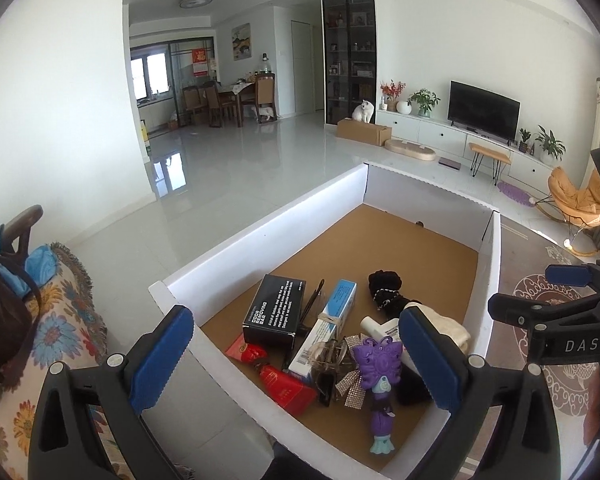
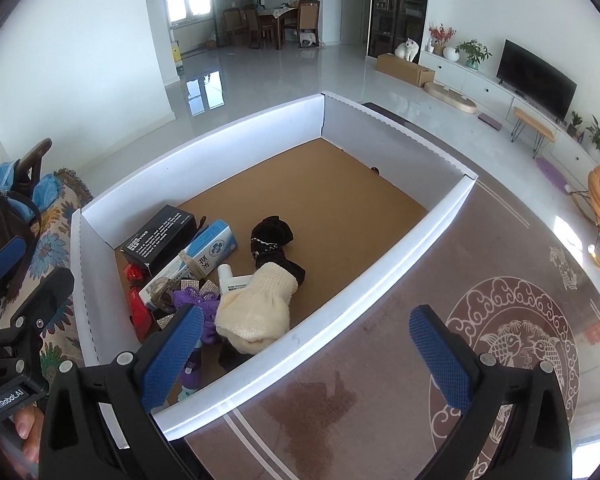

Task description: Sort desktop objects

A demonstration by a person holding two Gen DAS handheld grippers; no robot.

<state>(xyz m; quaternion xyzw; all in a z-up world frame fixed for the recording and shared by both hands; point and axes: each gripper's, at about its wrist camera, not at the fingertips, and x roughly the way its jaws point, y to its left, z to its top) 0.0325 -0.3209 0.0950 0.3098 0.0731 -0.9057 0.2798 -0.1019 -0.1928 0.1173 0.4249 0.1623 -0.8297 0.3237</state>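
Home living room, television [image 1: 483, 110], dining table [image 1: 242, 92], rocking chair [image 1: 576, 200], cat [image 1: 363, 111]

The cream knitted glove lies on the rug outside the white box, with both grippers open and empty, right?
Not quite. The cream knitted glove lies inside the white box, among the other items, as the right wrist view shows. The left gripper and right gripper are indeed open and empty.

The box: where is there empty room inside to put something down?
The far half of the box is bare brown floor, past the black cloth. The near corner is crowded: black carton, blue carton, cream mitten, purple toy.
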